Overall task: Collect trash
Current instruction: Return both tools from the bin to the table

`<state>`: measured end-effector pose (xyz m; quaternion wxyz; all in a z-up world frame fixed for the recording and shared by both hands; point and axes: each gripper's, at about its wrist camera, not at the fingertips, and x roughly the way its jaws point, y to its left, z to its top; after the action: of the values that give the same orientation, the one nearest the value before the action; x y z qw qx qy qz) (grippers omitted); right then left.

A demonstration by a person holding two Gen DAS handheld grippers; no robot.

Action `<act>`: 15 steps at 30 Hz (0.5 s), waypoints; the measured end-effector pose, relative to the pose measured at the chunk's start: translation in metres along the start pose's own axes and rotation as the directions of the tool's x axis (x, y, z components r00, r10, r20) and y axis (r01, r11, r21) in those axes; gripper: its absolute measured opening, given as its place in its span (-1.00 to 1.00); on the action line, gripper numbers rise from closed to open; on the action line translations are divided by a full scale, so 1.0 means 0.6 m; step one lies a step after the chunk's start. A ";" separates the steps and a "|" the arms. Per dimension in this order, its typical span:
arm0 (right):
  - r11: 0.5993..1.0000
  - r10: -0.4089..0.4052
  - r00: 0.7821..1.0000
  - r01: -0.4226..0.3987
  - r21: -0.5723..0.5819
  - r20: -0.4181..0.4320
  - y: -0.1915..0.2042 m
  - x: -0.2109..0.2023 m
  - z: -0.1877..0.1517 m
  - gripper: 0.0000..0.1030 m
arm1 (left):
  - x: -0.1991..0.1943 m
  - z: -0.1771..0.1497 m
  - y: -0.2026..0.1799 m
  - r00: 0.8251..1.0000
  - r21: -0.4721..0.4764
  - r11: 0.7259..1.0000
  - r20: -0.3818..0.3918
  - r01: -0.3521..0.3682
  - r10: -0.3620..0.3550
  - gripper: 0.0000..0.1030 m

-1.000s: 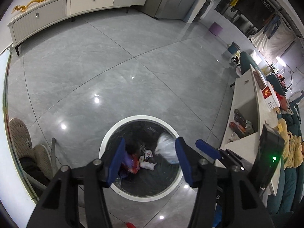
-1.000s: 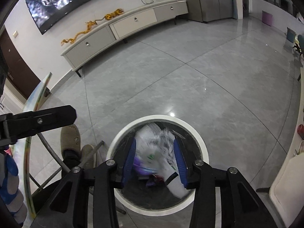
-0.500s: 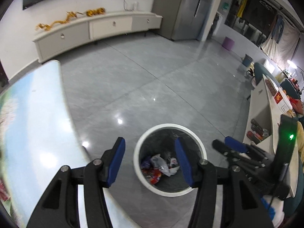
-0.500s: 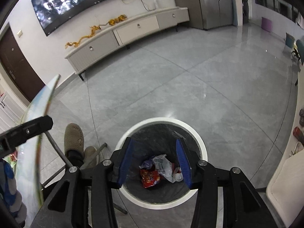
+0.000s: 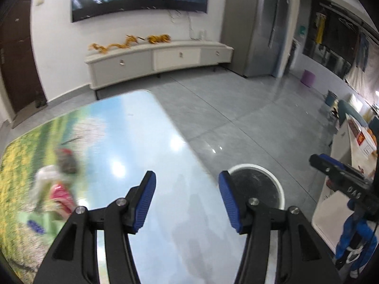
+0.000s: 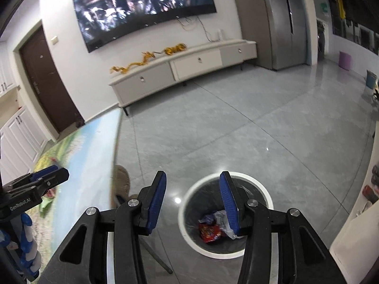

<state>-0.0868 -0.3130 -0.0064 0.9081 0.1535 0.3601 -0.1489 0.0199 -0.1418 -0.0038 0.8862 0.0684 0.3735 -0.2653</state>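
A white-rimmed round trash bin (image 6: 189, 215) stands on the grey floor; a red wrapper (image 6: 209, 232) and white crumpled trash (image 6: 222, 217) lie inside. The bin's rim also shows in the left wrist view (image 5: 265, 172). My left gripper (image 5: 186, 201) is open and empty above the table with a landscape print (image 5: 132, 142). Blurred trash lies at the table's left: a pink and red wrapper (image 5: 62, 196) and whitish pieces (image 5: 43, 177). My right gripper (image 6: 191, 203) is open and empty, above the bin's left edge. It also shows in the left wrist view (image 5: 338, 177).
A long white TV cabinet (image 6: 184, 68) stands under a wall screen (image 6: 146, 7) at the back. A white counter (image 5: 341, 165) with items runs along the right. A slippered foot (image 6: 122, 179) and a table leg (image 6: 156, 258) are beside the bin.
Both grippers have let their trash drop into the bin and risen. The left gripper has swung left over the table; the right has lifted and stays near the bin.
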 end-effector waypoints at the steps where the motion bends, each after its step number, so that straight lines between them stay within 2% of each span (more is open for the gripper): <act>1: 1.000 0.007 1.000 -0.007 -0.004 0.006 0.004 -0.005 0.001 -0.11 | -0.015 -0.005 0.019 1.000 -0.018 1.000 0.015 -0.020 0.020 0.17; 2: 1.000 0.014 1.000 -0.014 -0.010 0.013 0.013 -0.010 0.004 -0.11 | -0.025 -0.008 0.031 0.999 -0.030 0.999 0.026 -0.030 0.031 0.23; 8: 0.997 0.055 0.997 -0.053 -0.047 0.045 0.065 -0.041 0.008 -0.10 | -0.085 -0.041 0.126 0.988 -0.134 0.984 0.076 -0.121 0.132 0.25; 15: 0.990 0.103 0.993 -0.096 -0.106 0.060 0.129 -0.059 0.009 -0.07 | -0.117 -0.081 0.230 0.975 -0.262 0.946 0.060 -0.191 0.214 0.31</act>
<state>-0.0789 -0.2391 0.0353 0.9323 0.1193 0.3294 -0.0894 0.0206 0.0207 -0.0001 0.9256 -0.0199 0.3564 -0.1255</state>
